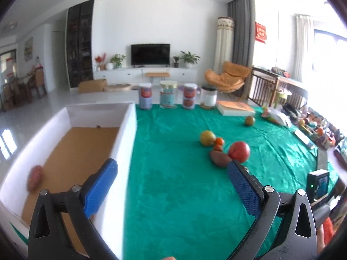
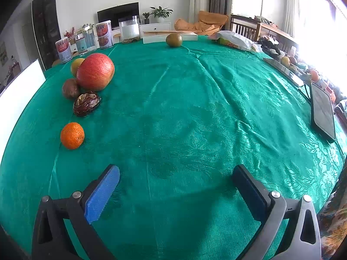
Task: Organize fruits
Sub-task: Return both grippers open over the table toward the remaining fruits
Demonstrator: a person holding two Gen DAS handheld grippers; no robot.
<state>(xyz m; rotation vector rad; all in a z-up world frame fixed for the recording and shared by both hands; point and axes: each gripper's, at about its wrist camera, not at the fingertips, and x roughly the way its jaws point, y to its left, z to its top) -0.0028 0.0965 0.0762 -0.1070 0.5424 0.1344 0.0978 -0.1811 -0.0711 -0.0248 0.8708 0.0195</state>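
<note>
Hovering over the edge of the white box (image 1: 128, 134), the left gripper (image 1: 172, 169) is spread wide with nothing between its blue pads. A reddish fruit (image 1: 34, 177) lies blurred on the box's brown floor. The right gripper (image 2: 175, 173) gapes just as wide above the green cloth (image 2: 195, 108), touching no fruit. To its left sit a small orange (image 2: 72, 135), a wrinkled brown fruit (image 2: 86, 103) and a red apple (image 2: 95, 72), close together.

A home living room: television (image 1: 150, 54), orange lounge chair (image 1: 227, 77), potted plants (image 1: 189, 58).
</note>
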